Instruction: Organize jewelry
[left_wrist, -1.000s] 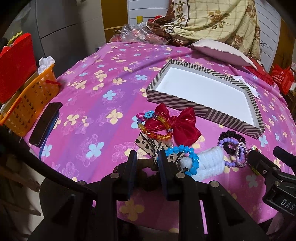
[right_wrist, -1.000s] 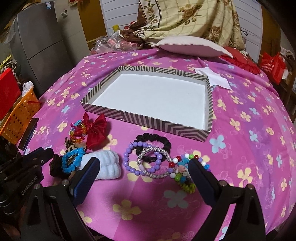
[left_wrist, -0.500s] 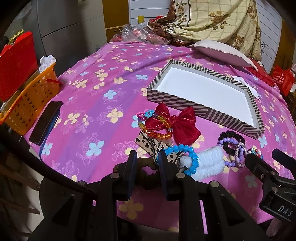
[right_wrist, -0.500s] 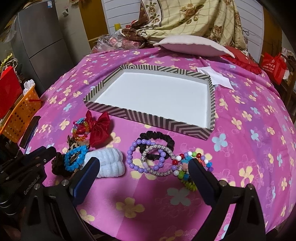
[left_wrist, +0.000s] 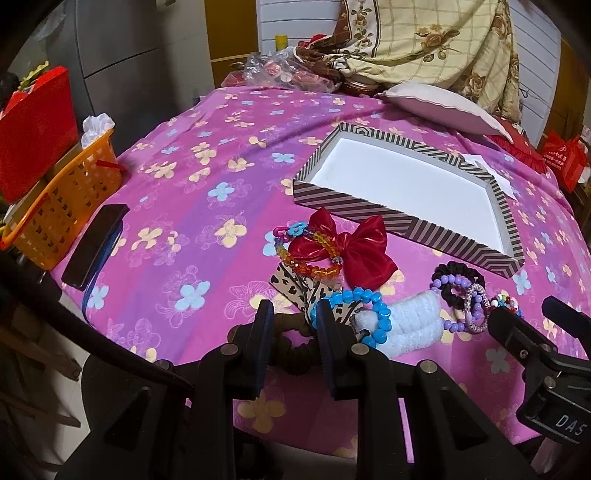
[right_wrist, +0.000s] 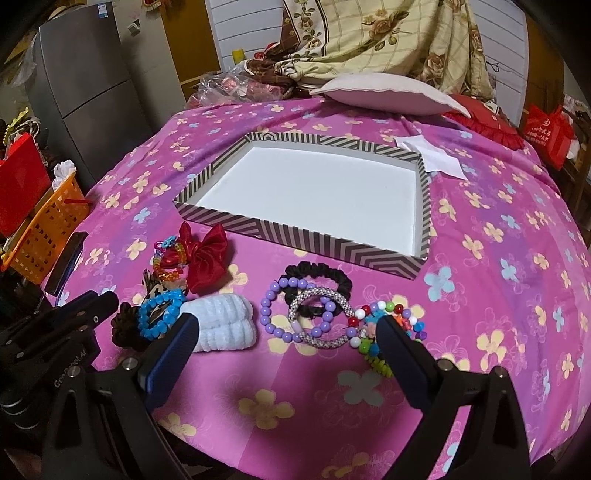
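Observation:
A striped box with a white floor stands empty mid-table. In front of it lie a red bow, an orange bead bracelet, a blue bead bracelet, a white scrunchie, a black scrunchie, a purple bead bracelet and a multicolour bracelet. My left gripper stands half open over a brown scrunchie that lies on the cloth; its pads do not visibly press it. My right gripper is wide open, low over the white scrunchie and bead bracelets.
A pink flowered cloth covers the table, whose near edge runs just under both grippers. An orange basket and a dark phone sit at the left edge. A pillow and white paper lie behind the box.

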